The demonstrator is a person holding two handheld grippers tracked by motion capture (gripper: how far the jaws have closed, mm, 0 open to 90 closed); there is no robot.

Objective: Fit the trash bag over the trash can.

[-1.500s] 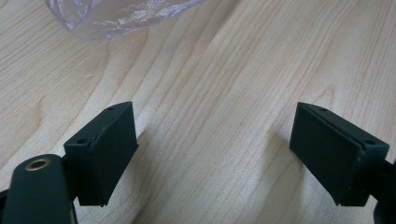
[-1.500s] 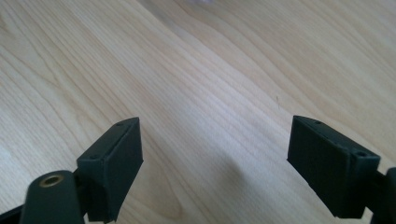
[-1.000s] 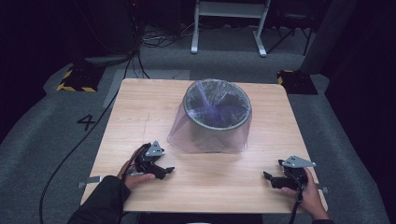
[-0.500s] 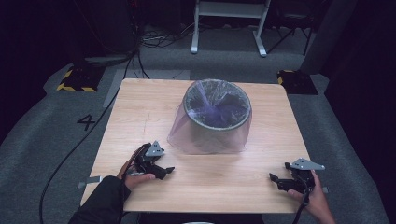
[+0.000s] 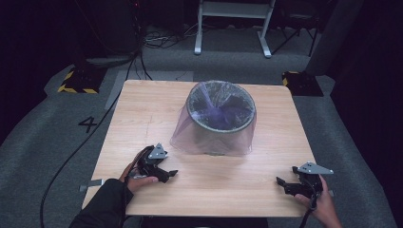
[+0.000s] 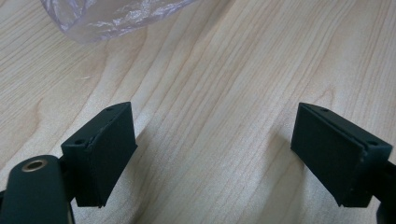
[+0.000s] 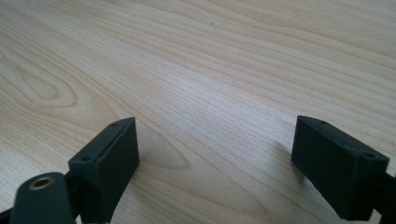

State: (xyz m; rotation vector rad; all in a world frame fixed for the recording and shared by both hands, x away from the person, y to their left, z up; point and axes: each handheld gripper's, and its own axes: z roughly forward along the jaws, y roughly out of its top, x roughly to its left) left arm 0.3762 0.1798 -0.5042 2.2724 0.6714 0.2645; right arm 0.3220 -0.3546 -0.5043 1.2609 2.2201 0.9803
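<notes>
With both tools, left (image 5: 166, 175) and right (image 5: 283, 184), released on the pale wooden tabletop (image 5: 142, 114), the translucent purple plastic liner (image 5: 183, 137) draping the central round grey bin (image 5: 221, 107) was best gripped low.

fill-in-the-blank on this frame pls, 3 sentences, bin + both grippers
1. The bin on the table is lined with a thin ____ bag.
2. The left gripper has its jaws ____, with nothing between them.
3. The right gripper rests near the table's ____ edge, apart from the bin.

Missing words: plastic; open; front
</notes>
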